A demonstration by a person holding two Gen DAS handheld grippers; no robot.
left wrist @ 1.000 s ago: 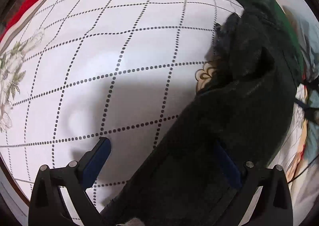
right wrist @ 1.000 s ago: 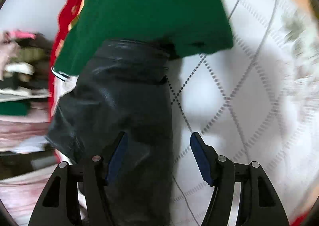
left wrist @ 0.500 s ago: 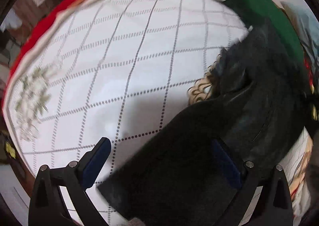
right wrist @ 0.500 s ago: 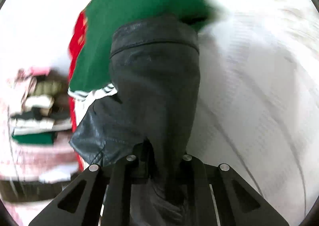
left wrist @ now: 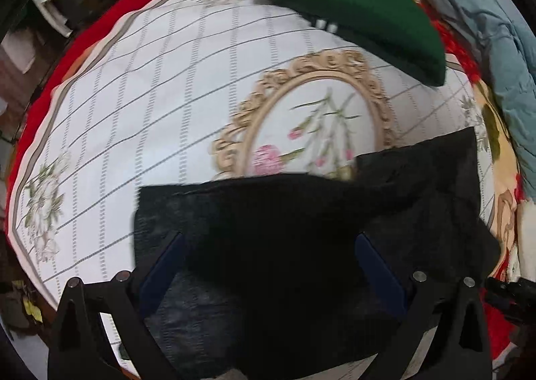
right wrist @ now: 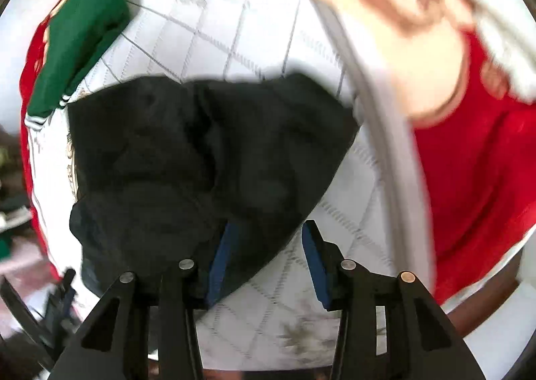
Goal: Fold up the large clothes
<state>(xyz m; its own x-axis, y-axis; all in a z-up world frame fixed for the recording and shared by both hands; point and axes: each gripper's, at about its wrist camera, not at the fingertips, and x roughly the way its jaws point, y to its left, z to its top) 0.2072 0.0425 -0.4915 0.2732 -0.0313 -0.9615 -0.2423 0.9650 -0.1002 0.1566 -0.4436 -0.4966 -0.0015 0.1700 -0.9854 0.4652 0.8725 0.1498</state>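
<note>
A black leather-like garment [left wrist: 301, 222] lies spread on the white quilted bedspread [left wrist: 150, 105], close to me. It also shows in the right wrist view [right wrist: 187, 159], crumpled into folds. My left gripper [left wrist: 268, 266] is open, its blue pads [left wrist: 160, 266] wide apart over the garment. My right gripper [right wrist: 268, 256] is open, with the garment's near edge lying between and past its blue pads [right wrist: 313, 259]. Neither gripper holds the cloth.
A folded green garment with white stripes [left wrist: 361, 11] lies at the far side of the bed, also seen in the right wrist view [right wrist: 80, 31]. A blue-grey cloth [left wrist: 485, 31] lies at right. Red bedding [right wrist: 469, 162] borders the spread.
My right gripper was shut on the black garment half a second ago and has opened. The garment has been pulled toward me off the green one and now lies spread out.
</note>
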